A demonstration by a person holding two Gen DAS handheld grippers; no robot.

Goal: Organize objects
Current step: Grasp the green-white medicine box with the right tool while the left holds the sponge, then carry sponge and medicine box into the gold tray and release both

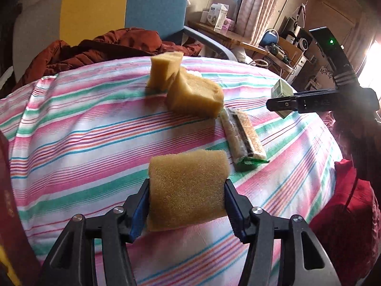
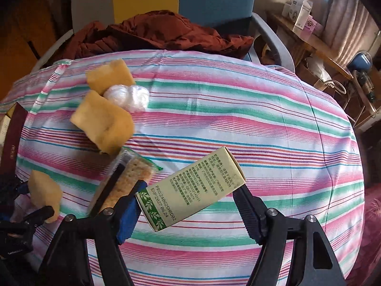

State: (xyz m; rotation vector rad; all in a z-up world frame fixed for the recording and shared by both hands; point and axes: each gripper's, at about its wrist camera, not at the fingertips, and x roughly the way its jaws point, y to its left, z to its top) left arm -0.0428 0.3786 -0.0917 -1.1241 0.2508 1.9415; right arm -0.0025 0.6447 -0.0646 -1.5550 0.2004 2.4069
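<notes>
Currently I have both grippers loaded above the striped cloth (image 1: 78,128). My left gripper (image 1: 187,205) pinches a yellow sponge (image 1: 188,188) between its two fingers, the blue pads (image 1: 139,212) pressed into the sponge's sides; it is held clear of the cloth. My right gripper (image 2: 190,205) pinches a pale green box (image 2: 190,188) with printed text, tilted, one end up and away from me, the other down at the left finger.

On the cloth, two more sponges (image 1: 190,93) sit touching each other toward the far edge. From the right wrist view a small wad of clear plastic (image 2: 128,97) lies against them. Just beside the nearer sponge lies a wrapped packet of crackers (image 1: 243,138), lengthwise toward me.

Behind the cloth a rust-red jacket (image 1: 100,50) is heaped on a chair with a yellow and blue back (image 1: 123,9). Right of it, a wooden shelf (image 1: 228,35) carries small boxes (image 1: 219,16).
</notes>
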